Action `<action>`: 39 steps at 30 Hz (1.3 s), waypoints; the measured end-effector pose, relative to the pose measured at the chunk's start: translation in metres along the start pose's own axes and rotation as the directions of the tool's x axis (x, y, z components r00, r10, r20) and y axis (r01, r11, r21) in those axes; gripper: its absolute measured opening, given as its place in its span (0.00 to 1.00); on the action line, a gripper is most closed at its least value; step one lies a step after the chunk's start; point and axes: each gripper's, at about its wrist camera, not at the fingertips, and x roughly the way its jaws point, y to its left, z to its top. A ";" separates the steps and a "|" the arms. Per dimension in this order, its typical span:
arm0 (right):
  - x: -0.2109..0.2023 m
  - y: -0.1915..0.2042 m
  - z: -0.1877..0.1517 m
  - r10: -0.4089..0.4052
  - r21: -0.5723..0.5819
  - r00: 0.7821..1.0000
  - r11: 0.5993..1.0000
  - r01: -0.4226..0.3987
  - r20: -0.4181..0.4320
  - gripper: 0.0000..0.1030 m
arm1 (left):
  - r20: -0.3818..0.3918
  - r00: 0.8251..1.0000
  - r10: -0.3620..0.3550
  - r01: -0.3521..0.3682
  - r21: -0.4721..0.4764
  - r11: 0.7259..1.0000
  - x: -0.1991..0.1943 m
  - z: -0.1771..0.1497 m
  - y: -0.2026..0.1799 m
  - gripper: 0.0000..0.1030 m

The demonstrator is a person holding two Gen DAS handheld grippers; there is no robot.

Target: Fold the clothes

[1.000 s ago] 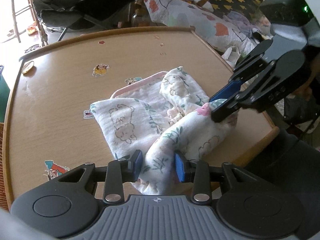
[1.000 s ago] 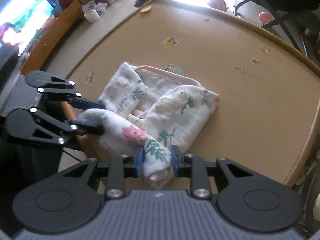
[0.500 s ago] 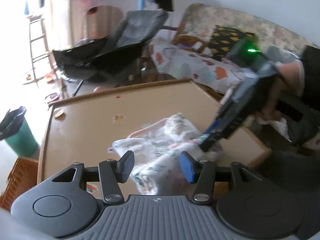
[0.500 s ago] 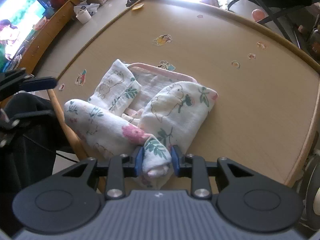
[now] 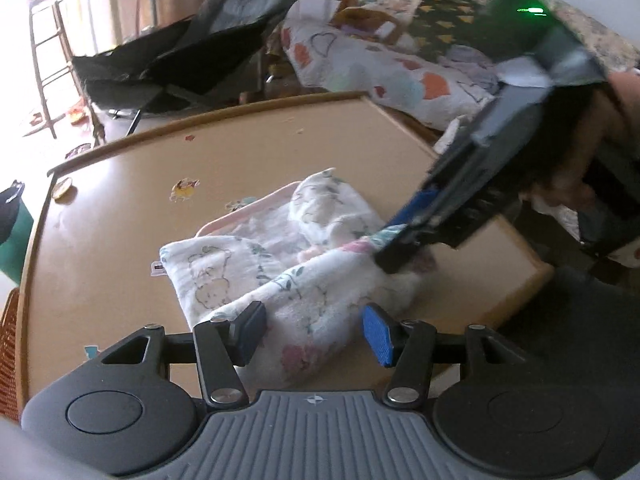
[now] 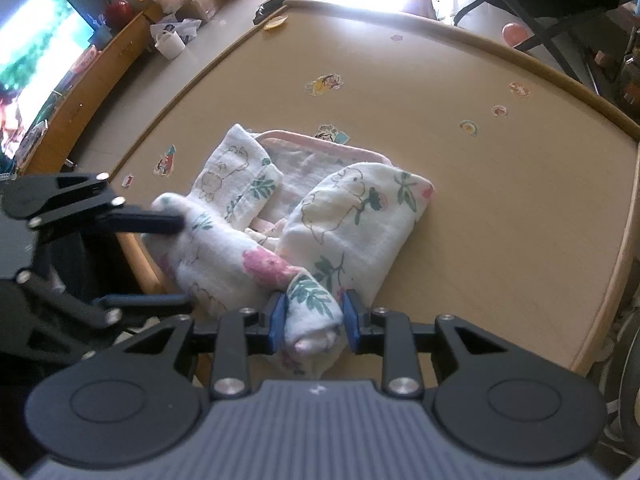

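A white floral baby garment (image 5: 240,272) with pink trim lies crumpled near the front edge of the wooden table (image 5: 120,200). One end of it is rolled toward me. My left gripper (image 5: 312,332) straddles that roll and its jaws are opening. The blue pads (image 5: 378,336) stand off the cloth. In the right wrist view the garment (image 6: 360,216) spreads across the table (image 6: 500,200). My right gripper (image 6: 312,316) is shut on its bunched leaf-print corner. The left gripper (image 6: 184,260) reaches in from the left around the roll's other end. The right gripper (image 5: 390,246) shows clamped on cloth.
Cartoon stickers (image 6: 324,84) dot the tabletop and a small yellow dish (image 5: 63,189) sits at its far corner. Beyond it stand a black folding chair (image 5: 224,40) and a sofa with cushions (image 5: 380,68). A television (image 6: 32,80) is at the left.
The left gripper's jaws have spread and let go of the rolled cloth; it swung back and up, then came in over the roll again. The right gripper has kept its hold.
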 end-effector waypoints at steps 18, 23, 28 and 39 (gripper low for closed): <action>-0.028 0.110 -0.099 -0.192 -0.765 0.904 0.482 0.427 0.383 0.48 | -0.025 0.998 -0.059 0.055 -0.159 0.986 0.013 0.004 0.026 0.55; 0.008 0.133 -0.111 -0.243 -0.822 0.858 0.259 0.507 0.452 0.49 | -0.010 0.996 -0.093 0.087 -0.248 0.965 0.014 0.002 0.036 0.55; 0.027 0.141 -0.099 -0.229 -0.818 0.854 0.255 0.515 0.466 0.48 | 0.007 0.993 -0.122 0.118 -0.302 0.946 0.016 -0.002 0.042 0.55; 0.049 0.134 -0.083 -0.273 -0.827 0.875 0.304 0.473 0.400 0.40 | 0.051 0.986 -0.161 0.169 -0.355 0.920 0.022 -0.009 0.047 0.55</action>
